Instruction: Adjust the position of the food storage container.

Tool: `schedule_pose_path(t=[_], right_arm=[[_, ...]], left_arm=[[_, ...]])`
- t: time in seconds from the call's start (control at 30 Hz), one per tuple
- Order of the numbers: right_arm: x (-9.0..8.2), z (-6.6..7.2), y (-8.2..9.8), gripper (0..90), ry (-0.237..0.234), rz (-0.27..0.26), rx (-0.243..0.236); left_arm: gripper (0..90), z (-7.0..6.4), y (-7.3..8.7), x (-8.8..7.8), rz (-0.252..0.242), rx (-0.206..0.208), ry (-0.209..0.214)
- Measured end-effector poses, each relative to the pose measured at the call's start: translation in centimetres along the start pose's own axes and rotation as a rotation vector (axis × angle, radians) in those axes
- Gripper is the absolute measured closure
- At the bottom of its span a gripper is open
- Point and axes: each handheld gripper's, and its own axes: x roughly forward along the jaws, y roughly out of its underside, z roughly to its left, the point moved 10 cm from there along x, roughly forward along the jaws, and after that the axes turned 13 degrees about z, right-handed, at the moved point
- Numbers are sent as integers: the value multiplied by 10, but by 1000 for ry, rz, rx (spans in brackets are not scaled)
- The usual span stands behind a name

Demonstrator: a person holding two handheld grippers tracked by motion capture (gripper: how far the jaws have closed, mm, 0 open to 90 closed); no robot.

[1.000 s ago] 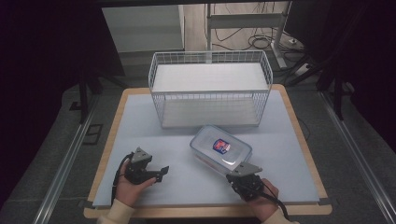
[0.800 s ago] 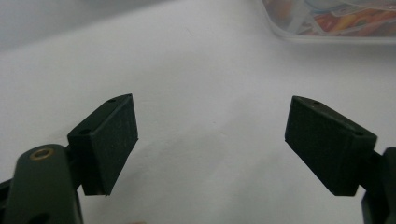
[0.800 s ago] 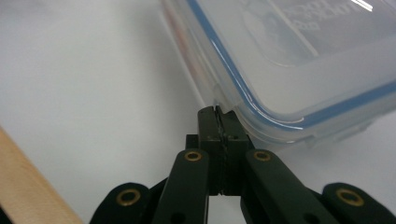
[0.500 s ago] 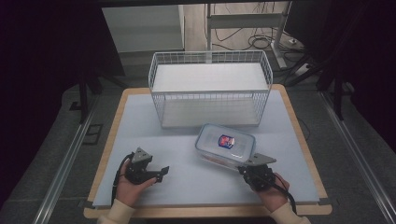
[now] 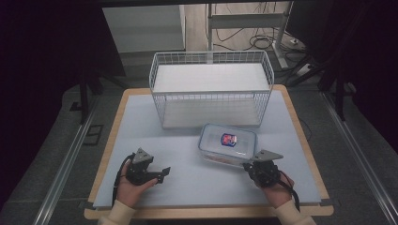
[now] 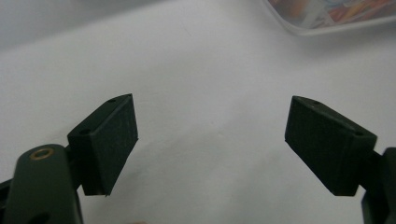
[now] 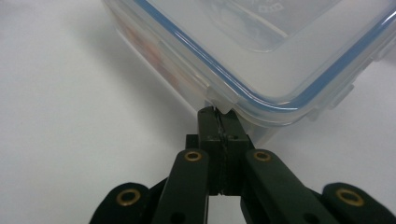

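Note:
A clear plastic container (image 5: 227, 145) with a blue-sealed lid and a red label lies on the pale mat in front of the wire basket. Its lid and near corner show close up in the right gripper view (image 7: 280, 56). My right gripper (image 5: 248, 164) is at its near right corner. The jaws are shut, and their tips (image 7: 218, 114) pinch a flap of the lid rim. At the near left of the mat my left gripper (image 5: 164, 172) rests open, held by a hand. Nothing but bare mat lies between its pads (image 6: 210, 144), and an edge of the container (image 6: 327, 16) shows farther off.
A white wire basket (image 5: 155, 75) stands at the back of the wooden-edged table (image 5: 110, 140), just behind the container. Dark floor, rails and cables surround the table.
My right gripper has moved to the right, and the container has slid and turned with it until it lies square to the basket. The left gripper has stayed in place.

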Motion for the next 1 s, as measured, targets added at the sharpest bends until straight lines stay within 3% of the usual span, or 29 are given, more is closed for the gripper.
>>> schedule_pose_path(t=[0.5, 0.67, 1.0], right_arm=[[-3, -3, 1, 898, -11, -11, -4], [-12, -14, 9, 897, -37, -22, 35], [-19, -35, 9, 897, -16, -38, 75]], left_arm=[[168, 0, 0, 0, -3, 0, 2], [168, 1, 0, -1, -4, 3, 2], [168, -2, -7, -4, -24, -6, 6]])
